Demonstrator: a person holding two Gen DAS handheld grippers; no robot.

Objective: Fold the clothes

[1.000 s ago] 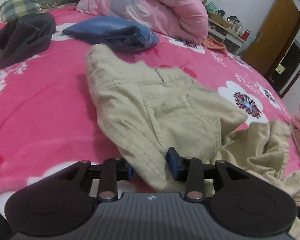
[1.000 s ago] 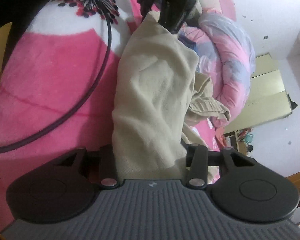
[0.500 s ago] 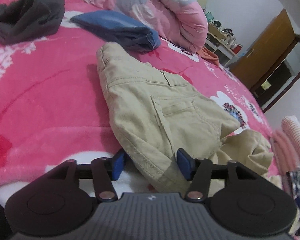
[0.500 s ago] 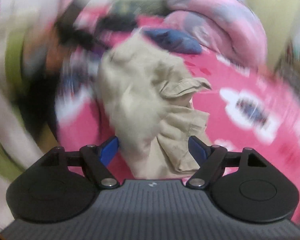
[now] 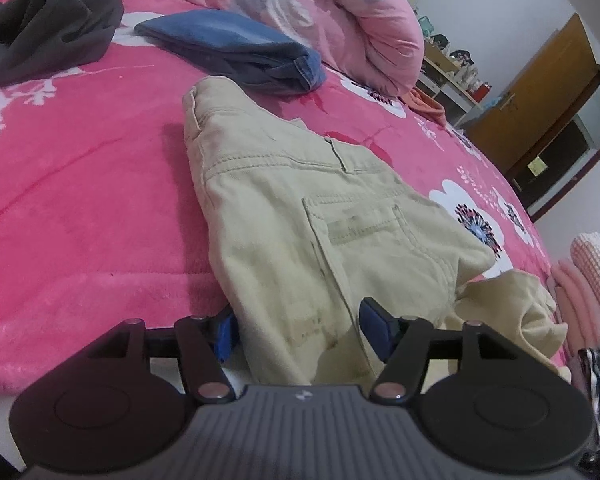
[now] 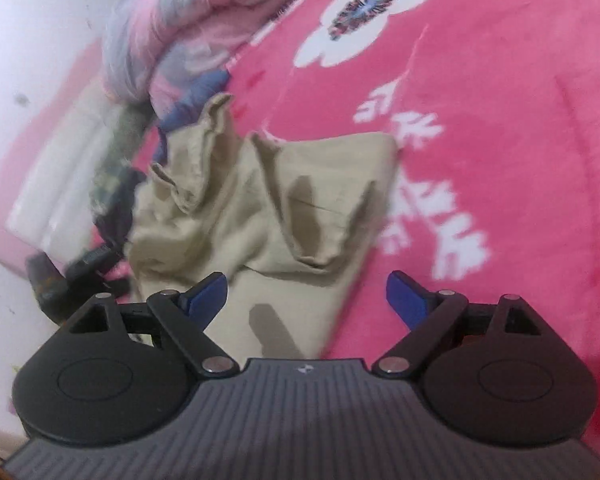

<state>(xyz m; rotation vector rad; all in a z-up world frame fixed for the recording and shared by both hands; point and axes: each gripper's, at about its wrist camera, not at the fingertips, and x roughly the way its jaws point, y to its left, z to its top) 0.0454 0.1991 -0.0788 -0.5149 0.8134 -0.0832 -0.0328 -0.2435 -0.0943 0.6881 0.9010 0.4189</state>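
On the pink floral blanket [image 5: 80, 208] seen from the left wrist, the khaki trousers [image 5: 300, 216] are laid out, waistband at the far end and back pocket facing up. The left gripper [image 5: 296, 330] is found at the near end of the garment with its blue pads [image 5: 374, 326] spread; the cloth passes between them, with a gap visible at the right pad. Beyond the trousers a folded blue garment [image 5: 236, 50] is noted, a dark grey garment [image 5: 48, 36] at the far left, and a rolled pink quilt [image 5: 340, 12] behind both. A stack of pink folded items [image 5: 588, 280] is seen at the right edge, and a brown door [image 5: 540, 80] at the far right.

In the right wrist view, which is blurred, the trousers [image 6: 284, 208] are seen crumpled on the blanket [image 6: 500, 140]. The right gripper [image 6: 306, 298] is held above the near end of the cloth, fingers [image 6: 408, 300] spread wide and gripping nothing. The pink quilt [image 6: 188, 28] lies at the far left.
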